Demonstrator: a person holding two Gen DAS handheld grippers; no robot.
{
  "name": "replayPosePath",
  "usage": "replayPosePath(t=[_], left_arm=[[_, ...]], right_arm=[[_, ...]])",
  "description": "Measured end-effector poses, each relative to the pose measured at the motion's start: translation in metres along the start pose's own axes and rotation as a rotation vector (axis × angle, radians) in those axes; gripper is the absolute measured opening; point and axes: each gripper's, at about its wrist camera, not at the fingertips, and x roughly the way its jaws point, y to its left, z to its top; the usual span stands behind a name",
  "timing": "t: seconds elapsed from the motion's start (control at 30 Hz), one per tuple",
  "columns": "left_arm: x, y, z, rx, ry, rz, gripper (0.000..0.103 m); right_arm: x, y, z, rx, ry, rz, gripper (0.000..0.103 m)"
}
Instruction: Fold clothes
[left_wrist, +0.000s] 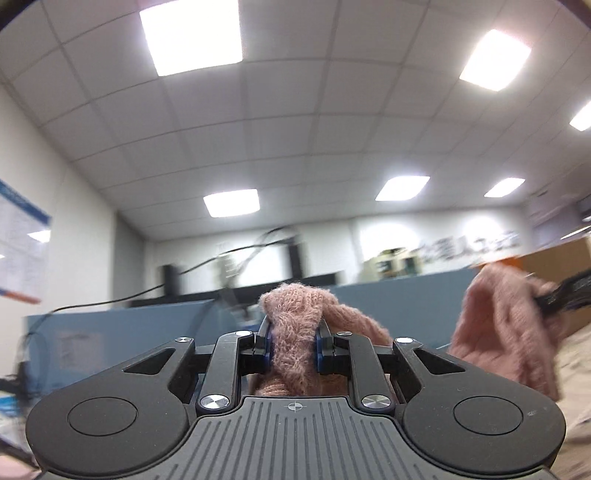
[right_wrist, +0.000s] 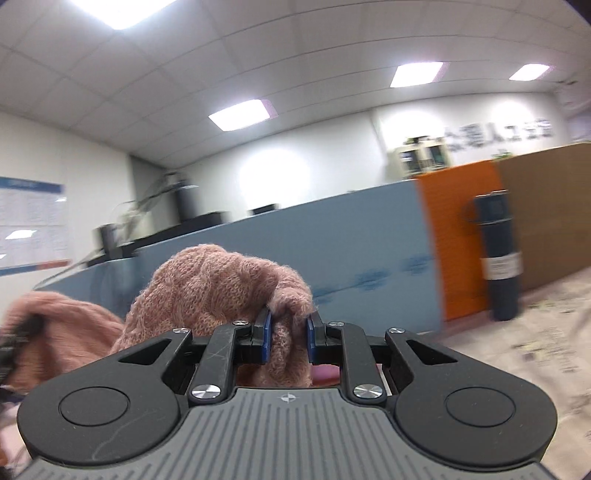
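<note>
A pink knitted sweater (left_wrist: 295, 332) is held up in the air by both grippers. My left gripper (left_wrist: 293, 345) is shut on a bunched fold of it, the knit bulging above the blue pads. My right gripper (right_wrist: 288, 341) is shut on another bunch of the same sweater (right_wrist: 214, 288). In the left wrist view the right gripper (left_wrist: 565, 291) shows at the far right, pinching pink knit (left_wrist: 498, 325). In the right wrist view the left gripper (right_wrist: 14, 339) shows at the far left edge with more pink knit (right_wrist: 62, 317). Both cameras tilt up toward the ceiling.
A blue partition (right_wrist: 332, 251) with an orange panel (right_wrist: 461, 236) runs behind. A dark cylindrical bottle (right_wrist: 498, 254) stands on the patterned table cover (right_wrist: 535, 339) at the right. Cables and monitors (left_wrist: 258, 266) sit beyond the partition.
</note>
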Motion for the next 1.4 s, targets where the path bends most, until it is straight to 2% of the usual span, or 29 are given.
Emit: replayPosePath(t=[0.13,0.23,0.3,0.4,0.47,0.53,0.57,0.63,0.67,0.73,0.8,0.97,1.13,1.27,1.4], left_arm=[[0.0,-0.037,-0.002,0.009,0.048,-0.212,0.019],[-0.004,-0.063,-0.012,0.062,0.139,-0.376,0.019],[-0.01,-0.078,-0.021,0.115,0.202,-0.453,0.019],[-0.025,-0.093,-0.03,0.198,0.274,-0.539,0.019],[-0.035,-0.099,-0.034,0.246,0.323,-0.59,0.019],[-0.036,-0.099,-0.039,0.278,0.392,-0.608,0.025],[-0.034,-0.098,-0.041,0.282,0.423,-0.6,0.025],[-0.03,-0.093,-0.044,0.263,0.466,-0.575,0.028],[-0.03,-0.091,-0.044,0.244,0.478,-0.557,0.033],[-0.029,-0.087,-0.04,0.195,0.471,-0.512,0.062],[-0.026,-0.081,-0.034,0.13,0.454,-0.481,0.074],[-0.009,-0.075,-0.022,-0.016,0.445,-0.434,0.078],[0.013,-0.078,-0.02,-0.145,0.494,-0.46,0.078],[0.02,-0.092,-0.026,-0.12,0.573,-0.51,0.078],[0.024,-0.104,-0.04,-0.096,0.675,-0.569,0.078]], right_arm=[[-0.004,-0.056,0.005,0.057,-0.004,-0.151,0.016],[-0.009,-0.101,0.004,0.083,0.021,-0.261,0.016],[-0.013,-0.132,0.0,0.104,0.056,-0.308,0.017],[-0.02,-0.176,-0.004,0.179,0.104,-0.356,0.019],[-0.025,-0.197,-0.004,0.193,0.102,-0.423,0.021],[-0.032,-0.215,-0.003,0.212,0.091,-0.474,0.022],[-0.037,-0.218,-0.001,0.217,0.079,-0.47,0.025],[-0.047,-0.224,0.002,0.226,0.057,-0.463,0.049],[-0.052,-0.226,0.003,0.23,0.047,-0.459,0.054],[-0.053,-0.218,0.006,0.193,0.06,-0.41,0.061],[-0.054,-0.209,0.009,0.156,0.073,-0.36,0.071],[-0.045,-0.175,0.006,0.075,0.151,-0.192,0.085],[-0.026,-0.141,-0.006,-0.039,0.27,-0.069,0.091],[-0.009,-0.116,-0.022,-0.178,0.368,-0.006,0.093],[0.005,-0.108,-0.037,-0.247,0.449,0.016,0.093]])
